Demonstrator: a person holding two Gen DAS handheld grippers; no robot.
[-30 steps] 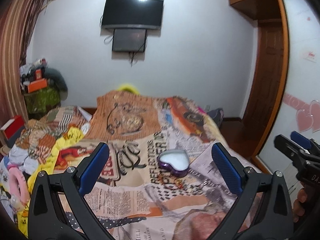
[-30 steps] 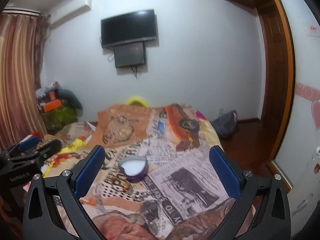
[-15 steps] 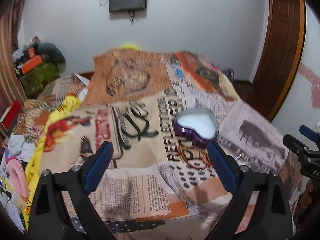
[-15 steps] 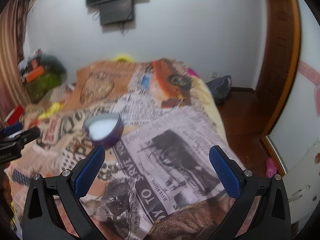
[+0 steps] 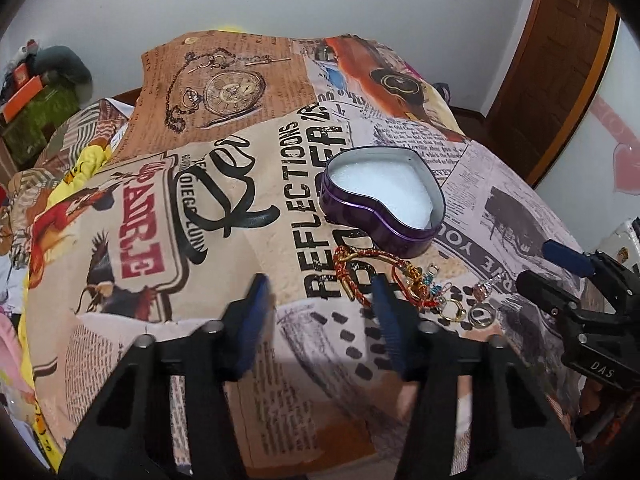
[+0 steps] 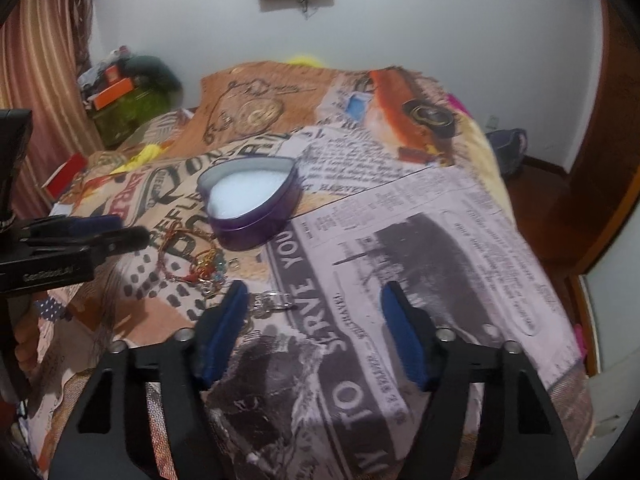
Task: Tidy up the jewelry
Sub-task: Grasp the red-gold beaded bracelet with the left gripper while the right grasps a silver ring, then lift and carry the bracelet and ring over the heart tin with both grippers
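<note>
Two grippers hang over a bed covered by a newspaper-print bedspread [image 5: 224, 208], and neither one holds anything. From its own camera the left gripper [image 5: 320, 312] shows its blue-padded fingers [image 5: 250, 320] parted with a clear gap between them, poised just short of a red-and-gold bracelet [image 5: 360, 268] that lies on the fabric; the right-hand pad sits close beside the bracelet's loop, though whether it touches cannot be told because the pads are blurred. The right gripper [image 6: 316, 328] is likewise spread wide, its fingers [image 6: 224, 332] framing bare printed cloth, with a small silvery earring [image 6: 272, 302] lying just beside its left pad. A purple heart-shaped tin [image 5: 382, 204] stands open on the bedspread just beyond the jewelry, its white lining showing and nothing in it. Between the tin and the grippers the pieces lie in a loose cluster: the bracelet nearest the tin, then a tangle of gold and coloured charms [image 5: 424, 284], then a gold ring [image 5: 452, 310] and a silver ring [image 5: 480, 316] side by side, with another small silver piece [image 5: 486, 286] a little apart. From the right wrist view the same cluster [image 6: 196, 264] sits to the left of the tin, with the left gripper's dark body reaching toward it from the frame's left edge
</note>
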